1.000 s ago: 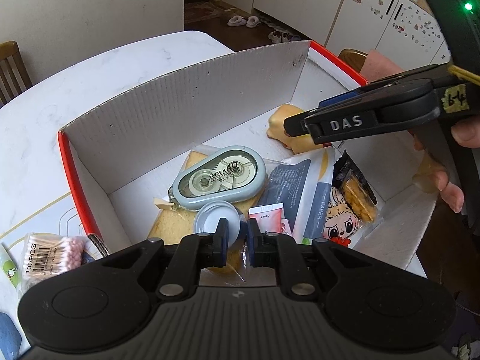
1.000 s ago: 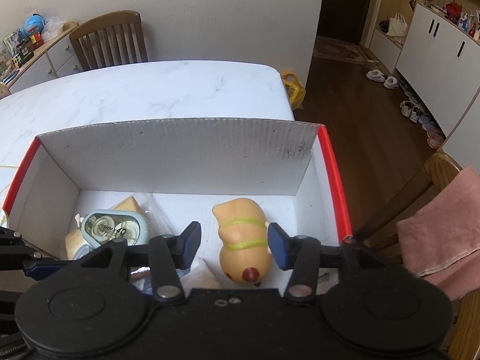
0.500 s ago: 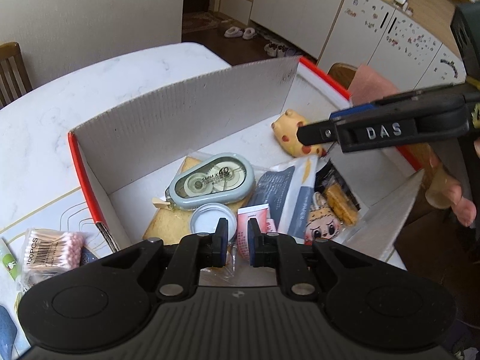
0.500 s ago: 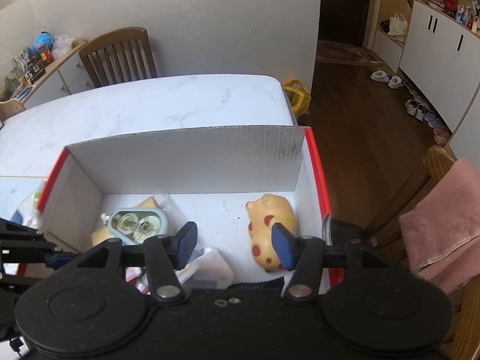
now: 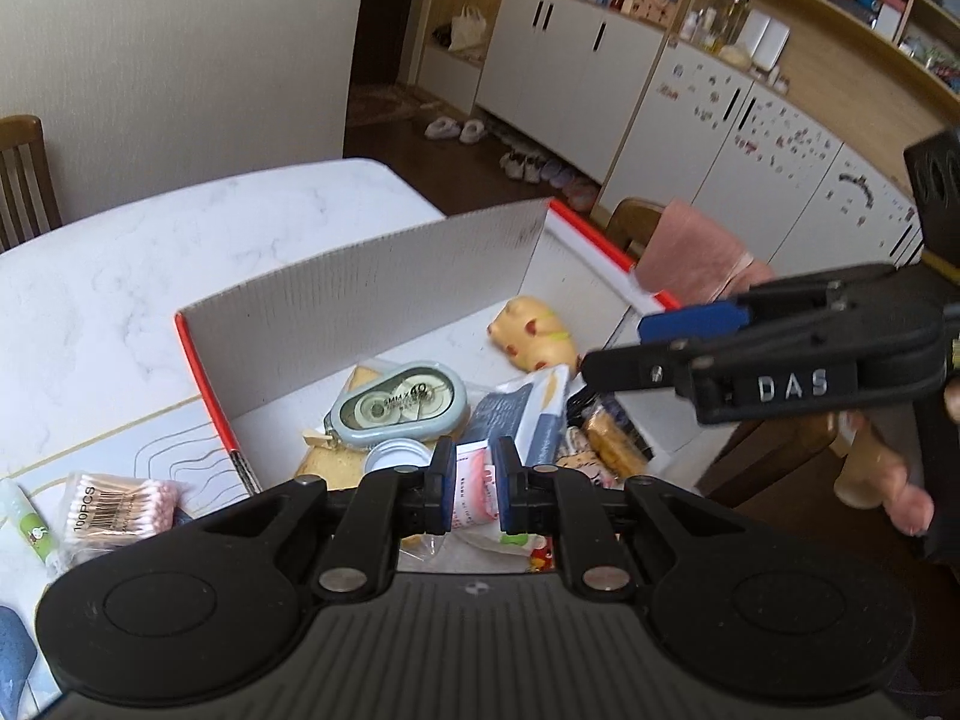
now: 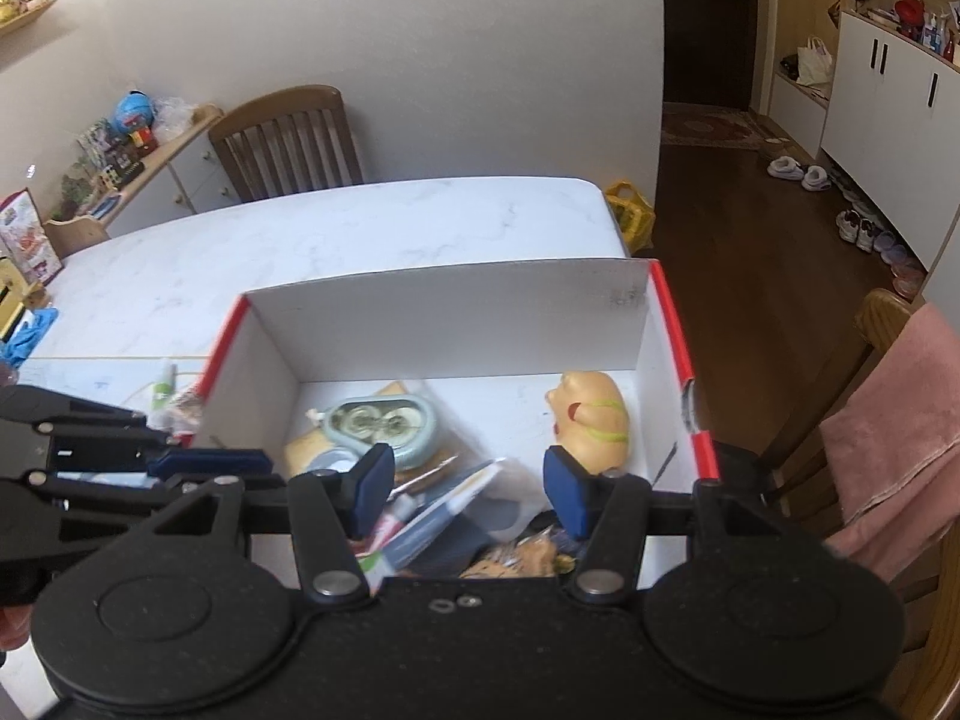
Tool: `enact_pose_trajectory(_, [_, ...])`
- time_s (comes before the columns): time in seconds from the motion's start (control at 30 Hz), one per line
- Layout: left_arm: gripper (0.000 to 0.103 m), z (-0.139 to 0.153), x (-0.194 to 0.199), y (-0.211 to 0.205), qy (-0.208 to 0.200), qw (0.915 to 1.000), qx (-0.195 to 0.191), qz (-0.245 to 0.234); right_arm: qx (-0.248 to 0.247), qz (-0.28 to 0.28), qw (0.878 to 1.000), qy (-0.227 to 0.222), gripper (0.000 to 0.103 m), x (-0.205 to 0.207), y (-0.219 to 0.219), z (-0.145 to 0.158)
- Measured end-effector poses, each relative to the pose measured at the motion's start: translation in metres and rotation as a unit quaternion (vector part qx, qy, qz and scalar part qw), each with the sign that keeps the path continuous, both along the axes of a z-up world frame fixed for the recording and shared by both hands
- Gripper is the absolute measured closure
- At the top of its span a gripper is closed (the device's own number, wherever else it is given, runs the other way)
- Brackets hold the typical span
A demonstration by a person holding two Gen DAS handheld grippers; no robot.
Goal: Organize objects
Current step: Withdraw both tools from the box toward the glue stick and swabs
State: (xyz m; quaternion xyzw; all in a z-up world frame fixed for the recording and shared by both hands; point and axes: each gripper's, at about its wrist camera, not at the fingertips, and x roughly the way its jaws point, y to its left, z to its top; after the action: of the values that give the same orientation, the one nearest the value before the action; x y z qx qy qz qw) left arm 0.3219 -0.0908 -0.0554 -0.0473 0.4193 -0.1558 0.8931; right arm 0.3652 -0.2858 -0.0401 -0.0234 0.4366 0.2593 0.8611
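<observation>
- Your left gripper (image 5: 469,489) is closed and holds nothing, above the box (image 5: 384,276).
- Your right gripper (image 6: 468,483) is open and empty; the yellow toy (image 6: 594,420) lies in the box.

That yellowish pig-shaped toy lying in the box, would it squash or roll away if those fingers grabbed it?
The yellowish pig-shaped toy with red spots looks rubbery, so it would probably give a little rather than crack. Its rounded body lies on its side on the floor of the white cardboard box with red edges, so a push might rock it. It looks light and possibly hollow; that is a guess.
</observation>
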Motion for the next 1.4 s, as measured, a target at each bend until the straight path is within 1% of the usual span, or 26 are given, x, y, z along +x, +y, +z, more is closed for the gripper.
enact_pose_trajectory(0.3, [0.091, 0.017, -0.023, 0.016, -0.013, 0.9998, -0.011, -0.007, 0.008, 0.007, 1.0, -0.013, 0.048, -0.031, 0.014, 0.014])
enact_pose_trajectory(0.33, [0.091, 0.018, -0.026, 0.018, -0.015, 0.9998, -0.013, -0.009, 0.009, 0.007, 1.0, -0.014, 0.046, -0.035, 0.017, 0.014])
enact_pose_trajectory(0.37, [0.091, 0.02, -0.029, 0.02, -0.018, 0.9997, -0.013, -0.011, 0.01, 0.007, 1.0, -0.016, 0.04, -0.039, 0.019, 0.015])
enact_pose_trajectory(0.43, [0.091, 0.023, -0.036, 0.024, -0.024, 0.9995, -0.012, -0.014, 0.011, 0.007, 1.0, -0.024, 0.035, -0.047, 0.024, 0.017])
enact_pose_trajectory(0.53, [0.091, 0.027, -0.044, 0.033, -0.032, 0.9993, -0.01, -0.014, 0.012, 0.009, 0.999, -0.028, 0.035, -0.057, 0.032, 0.019])
enact_pose_trajectory(0.67, [0.091, 0.029, -0.051, 0.049, -0.031, 0.9993, -0.02, -0.01, 0.015, 0.007, 0.999, -0.03, 0.035, -0.067, 0.043, 0.021])
enact_pose_trajectory(0.77, [0.091, 0.028, -0.056, 0.061, -0.036, 0.9992, -0.016, -0.007, 0.021, 0.003, 0.999, -0.03, 0.034, -0.074, 0.051, 0.021])
enact_pose_trajectory(0.87, [0.091, 0.025, -0.061, 0.075, -0.032, 0.9993, -0.021, 0.001, 0.019, -0.001, 0.999, -0.038, 0.032, -0.081, 0.06, 0.021])
enact_pose_trajectory(0.97, [0.09, 0.022, -0.067, 0.089, -0.027, 0.9994, -0.022, 0.007, 0.022, -0.004, 0.999, -0.035, 0.032, -0.087, 0.07, 0.018])
enact_pose_trajectory(1.03, [0.086, 0.019, -0.072, 0.099, -0.027, 0.9994, -0.02, 0.011, 0.023, -0.005, 0.999, -0.031, 0.032, -0.09, 0.076, 0.016])
enact_pose_trajectory(1.1, [0.076, 0.015, -0.078, 0.11, -0.031, 0.9992, -0.015, 0.021, 0.022, -0.004, 0.999, -0.03, 0.032, -0.095, 0.083, 0.015])
enact_pose_trajectory(1.17, [0.072, 0.011, -0.085, 0.123, -0.032, 0.9988, -0.008, 0.035, 0.025, -0.004, 0.999, -0.028, 0.026, -0.099, 0.09, 0.014])
enact_pose_trajectory(1.23, [0.071, 0.007, -0.091, 0.137, -0.031, 0.9985, -0.003, 0.046, 0.027, -0.001, 0.999, -0.024, 0.024, -0.104, 0.099, 0.011])
enact_pose_trajectory(1.27, [0.068, 0.004, -0.093, 0.145, -0.029, 0.9982, -0.001, 0.052, 0.026, 0.001, 0.999, -0.022, 0.024, -0.106, 0.103, 0.01])
enact_pose_trajectory(1.3, [0.058, 0.002, -0.096, 0.152, -0.029, 0.9979, 0.001, 0.058, 0.024, 0.004, 0.999, -0.022, 0.024, -0.108, 0.107, 0.009])
enact_pose_trajectory(1.33, [0.051, 0.001, -0.099, 0.159, -0.029, 0.9975, 0.003, 0.064, 0.021, 0.007, 1.0, -0.021, 0.023, -0.11, 0.112, 0.008])
enact_pose_trajectory(1.37, [0.038, -0.001, -0.102, 0.167, -0.03, 0.9971, 0.002, 0.069, 0.019, 0.01, 1.0, -0.021, 0.022, -0.112, 0.117, 0.007])
enact_pose_trajectory(1.4, [0.033, -0.003, -0.105, 0.174, -0.032, 0.9966, 0.001, 0.075, 0.017, 0.012, 1.0, -0.021, 0.021, -0.114, 0.122, 0.007])
